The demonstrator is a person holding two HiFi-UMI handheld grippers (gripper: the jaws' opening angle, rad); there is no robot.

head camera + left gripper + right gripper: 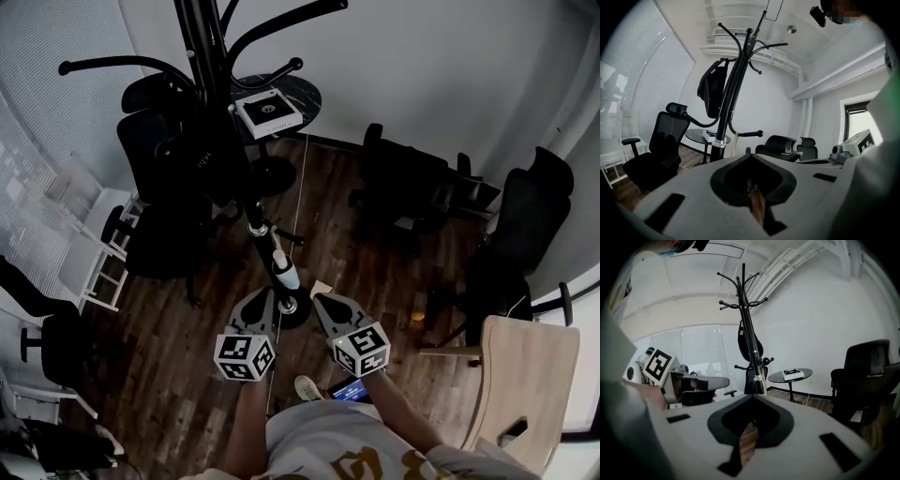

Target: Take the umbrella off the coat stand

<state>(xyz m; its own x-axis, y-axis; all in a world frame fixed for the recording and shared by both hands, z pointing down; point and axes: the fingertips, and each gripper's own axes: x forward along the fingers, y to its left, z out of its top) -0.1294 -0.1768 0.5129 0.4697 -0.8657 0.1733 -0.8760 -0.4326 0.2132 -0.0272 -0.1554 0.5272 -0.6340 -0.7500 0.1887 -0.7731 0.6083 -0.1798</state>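
The black coat stand (pixel 208 56) rises at the upper left of the head view, its round base (pixel 298 314) on the wooden floor just beyond my grippers. A long black umbrella (pixel 267 246) with a silver band hangs down along the pole, its pale tip near the base. It also shows in the left gripper view (pixel 723 131) and the right gripper view (pixel 756 363). A black bag (pixel 712 89) hangs from a hook. My left gripper (pixel 265 293) (pixel 750 155) and right gripper (pixel 320 299) (pixel 752 397) are both shut, empty, side by side short of the stand.
A round dark side table (pixel 305 94) with a white-edged box (pixel 269 112) stands behind the stand. Black office chairs crowd the left (pixel 159 141) and right (pixel 412 187). White chairs (pixel 89 244) line the left wall. A pale wooden chair (pixel 525 375) is at lower right.
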